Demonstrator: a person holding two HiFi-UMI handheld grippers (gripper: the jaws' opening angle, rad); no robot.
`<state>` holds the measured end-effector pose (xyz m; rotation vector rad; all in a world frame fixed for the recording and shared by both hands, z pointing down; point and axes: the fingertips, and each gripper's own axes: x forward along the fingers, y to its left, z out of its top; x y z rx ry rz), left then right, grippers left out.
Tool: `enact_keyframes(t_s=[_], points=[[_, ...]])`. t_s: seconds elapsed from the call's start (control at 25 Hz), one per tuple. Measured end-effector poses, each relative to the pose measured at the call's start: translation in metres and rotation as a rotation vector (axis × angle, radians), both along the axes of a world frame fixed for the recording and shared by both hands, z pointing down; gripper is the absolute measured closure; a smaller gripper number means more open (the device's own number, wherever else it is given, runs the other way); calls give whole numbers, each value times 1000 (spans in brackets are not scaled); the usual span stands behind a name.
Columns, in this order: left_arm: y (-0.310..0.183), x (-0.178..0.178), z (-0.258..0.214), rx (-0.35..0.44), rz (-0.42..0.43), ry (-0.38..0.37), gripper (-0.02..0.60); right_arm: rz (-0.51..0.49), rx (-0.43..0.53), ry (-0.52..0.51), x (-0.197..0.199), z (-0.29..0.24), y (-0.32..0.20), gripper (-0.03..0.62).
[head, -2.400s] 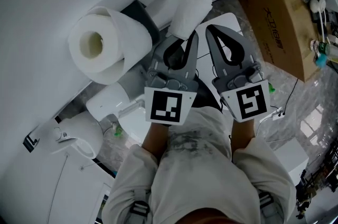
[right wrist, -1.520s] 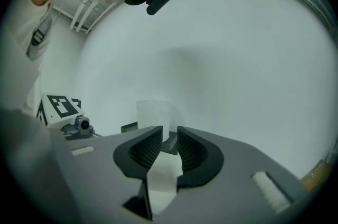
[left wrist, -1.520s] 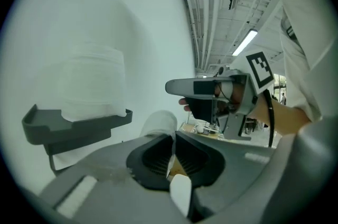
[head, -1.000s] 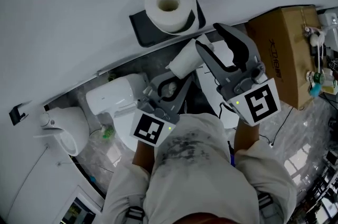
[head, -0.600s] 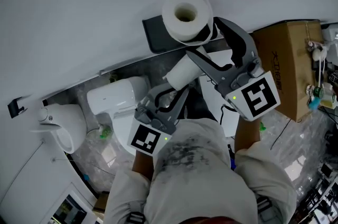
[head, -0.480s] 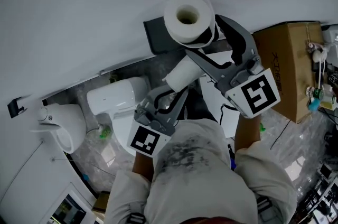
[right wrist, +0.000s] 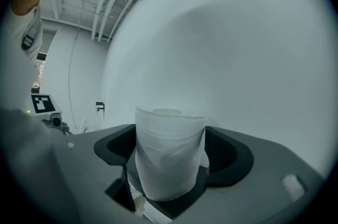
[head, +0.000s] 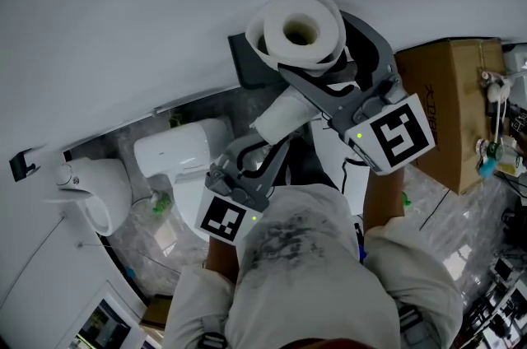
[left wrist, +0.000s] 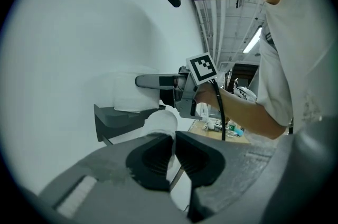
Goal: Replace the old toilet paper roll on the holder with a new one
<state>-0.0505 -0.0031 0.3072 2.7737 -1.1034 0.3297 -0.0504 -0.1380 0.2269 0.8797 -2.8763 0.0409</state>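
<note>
A white toilet paper roll stands on end on the dark wall holder. My right gripper straddles it, and its jaws have just been opening. In the right gripper view the roll fills the gap of the right gripper; the pads sit close beside it without visibly squeezing it. Lower down, my left gripper is shut on the edge of a second white roll. The left gripper view shows the left gripper pinching that roll, with the holder beyond.
A cardboard box stands at the right. A white toilet unit and a white fixture sit on the marbled floor at the left. A small hook is fixed to the plain white wall.
My right gripper has come up to the roll on the holder and its jaws have spread to either side of it. The left gripper stays shut on the second roll.
</note>
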Motion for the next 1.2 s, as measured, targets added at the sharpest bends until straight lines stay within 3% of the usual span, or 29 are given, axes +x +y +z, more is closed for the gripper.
enact_keyframes(t_s=[0.52,0.84,1.2], points=[[2,-10,7,-24,-16,1,563,44,8,28,-16,2,-4,184],[6,-16,7,-20,-18,0,563,85,11,6,-15,1,-1,218],[9,-10,5,-5,11,0,563,190,77,-59,23,-18,5,221]])
